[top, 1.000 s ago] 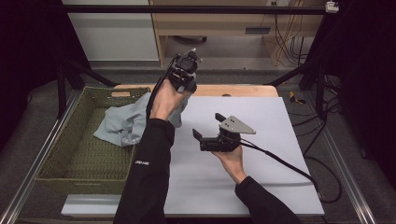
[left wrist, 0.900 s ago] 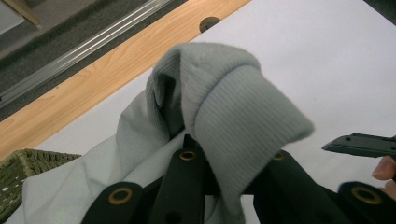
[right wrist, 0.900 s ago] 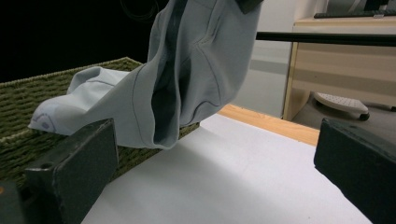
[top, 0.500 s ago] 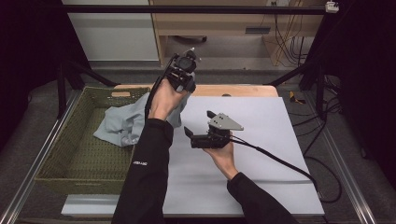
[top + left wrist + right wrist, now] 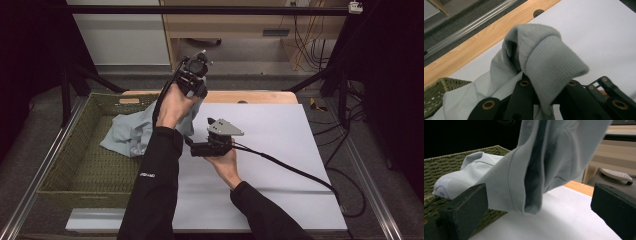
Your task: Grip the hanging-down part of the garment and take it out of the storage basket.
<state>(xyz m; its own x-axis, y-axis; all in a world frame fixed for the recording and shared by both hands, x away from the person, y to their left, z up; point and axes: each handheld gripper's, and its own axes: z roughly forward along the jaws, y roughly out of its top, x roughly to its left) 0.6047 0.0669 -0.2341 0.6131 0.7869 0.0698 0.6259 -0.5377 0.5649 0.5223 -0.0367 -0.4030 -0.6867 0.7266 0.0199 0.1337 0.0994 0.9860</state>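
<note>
The small white print on the black sleeve (image 5: 146,175) is too tiny to read.

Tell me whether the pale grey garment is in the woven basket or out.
Partly out. The left hand-held gripper lifts the pale grey garment by its ribbed cuff; the rest lies in the green woven basket.

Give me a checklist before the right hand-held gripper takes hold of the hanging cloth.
1. Left hand-held gripper shut on the cloth: ok, the ribbed cuff is pinched between its jaws.
2. Right hand-held gripper open: ok, jaws stand wide apart.
3. Cloth between the right jaws: ok, the hanging fold sits in the gap, pads not pressing on it.
4. Cloth free of the basket: not ok, part lies inside it.
5. White mat clear for spreading: ok.
6. Cable clear of the cloth: ok.
</note>
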